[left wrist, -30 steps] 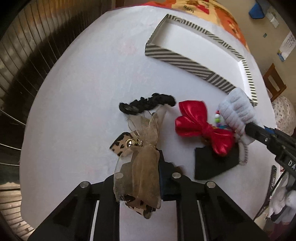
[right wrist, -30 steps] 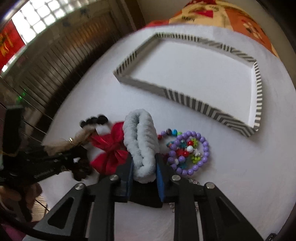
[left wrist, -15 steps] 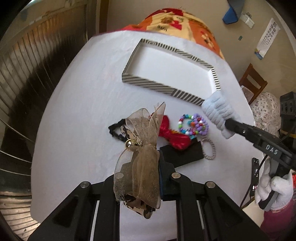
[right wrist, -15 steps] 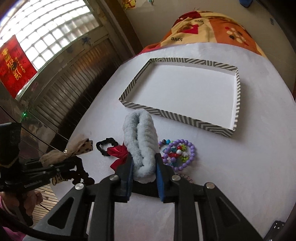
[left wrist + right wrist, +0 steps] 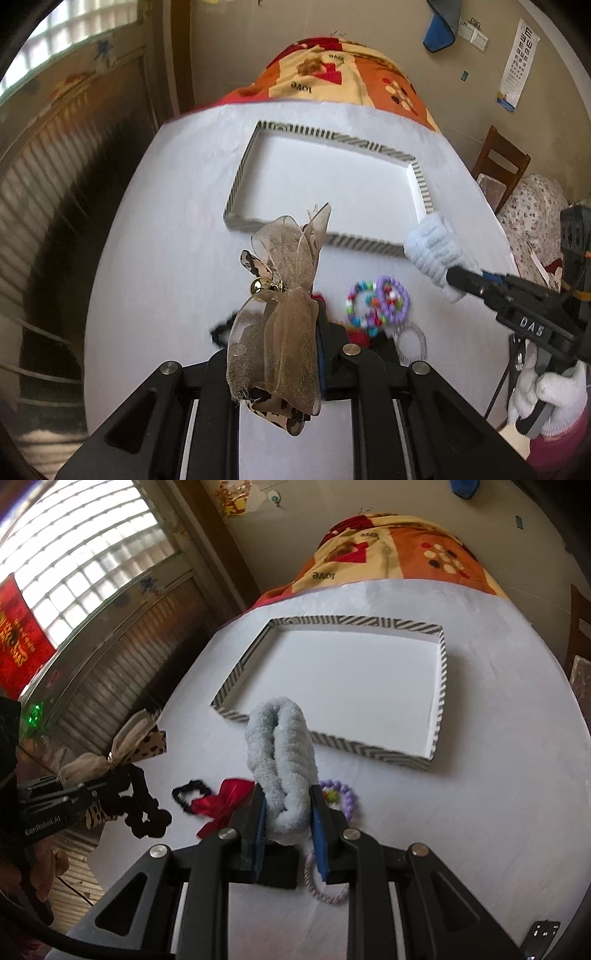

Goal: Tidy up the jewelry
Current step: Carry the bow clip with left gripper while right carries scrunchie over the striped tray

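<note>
While both pieces hang above the counter [image 5: 480, 812], near the striped tray [image 5: 441, 686], they look light and soft. The left hand-held gripper [image 5: 295, 343] pinches the gauze bow [image 5: 284, 295] at its knot; the right hand-held gripper [image 5: 288, 812] squeezes the fluffy blue scrunchie [image 5: 280, 753], which should compress easily.
</note>
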Available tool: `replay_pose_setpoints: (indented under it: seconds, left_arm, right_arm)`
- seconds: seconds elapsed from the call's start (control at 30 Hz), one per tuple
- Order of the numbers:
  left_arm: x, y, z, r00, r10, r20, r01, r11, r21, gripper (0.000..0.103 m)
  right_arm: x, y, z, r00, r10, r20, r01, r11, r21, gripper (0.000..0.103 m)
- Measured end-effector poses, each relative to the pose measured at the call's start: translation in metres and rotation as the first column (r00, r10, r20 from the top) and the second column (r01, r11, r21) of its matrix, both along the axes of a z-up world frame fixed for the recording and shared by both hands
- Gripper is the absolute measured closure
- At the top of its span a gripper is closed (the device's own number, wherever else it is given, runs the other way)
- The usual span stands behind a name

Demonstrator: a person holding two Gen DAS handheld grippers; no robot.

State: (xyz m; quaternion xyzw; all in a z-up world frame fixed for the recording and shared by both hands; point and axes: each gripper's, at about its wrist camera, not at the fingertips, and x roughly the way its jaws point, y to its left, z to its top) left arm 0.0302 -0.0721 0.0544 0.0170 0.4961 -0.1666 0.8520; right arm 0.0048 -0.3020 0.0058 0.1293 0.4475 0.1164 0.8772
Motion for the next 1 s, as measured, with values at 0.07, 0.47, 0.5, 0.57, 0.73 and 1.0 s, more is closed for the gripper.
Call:
replay_pose_setpoints:
  seconds: [0.07,0.47,0.5,0.57,0.73,1.0]
  left_arm:
    - [0.012,-0.004,0.002,1.0,-0.005,0.019,0.004,1.0,0.013,0.103]
    - [0.105,-0.032,-0.023,0.999,-0.031,0.032,0.03,0.998,0.054,0.103]
    - [0.114,-0.034,-0.027,0.999,-0.033,0.03,0.031,0.998,0.057,0.103]
    - [0.13,-0.037,-0.035,0.999,-0.03,0.027,0.028,0.997,0.065,0.103]
    - [0.165,-0.045,-0.055,1.0,-0.029,0.011,0.028,0.996,0.08,0.103]
    - [0.197,-0.05,-0.101,0.996,-0.015,-0.087,0.024,0.994,0.105,0.103]
  right_arm:
    - [0.009,-0.004,-0.003,1.0,-0.021,-0.003,0.021,1.0,0.0,0.081]
    - [0.081,-0.021,-0.03,0.993,-0.108,-0.05,0.108,0.994,-0.005,0.081]
    - [0.088,-0.023,-0.034,0.992,-0.117,-0.056,0.116,0.993,-0.007,0.081]
    - [0.097,-0.025,-0.041,0.99,-0.125,-0.062,0.125,0.992,-0.008,0.081]
    - [0.121,-0.033,-0.06,0.988,-0.135,-0.078,0.135,0.991,-0.007,0.081]
    - [0.136,-0.044,-0.09,0.982,-0.145,-0.123,0.145,0.989,-0.006,0.081]
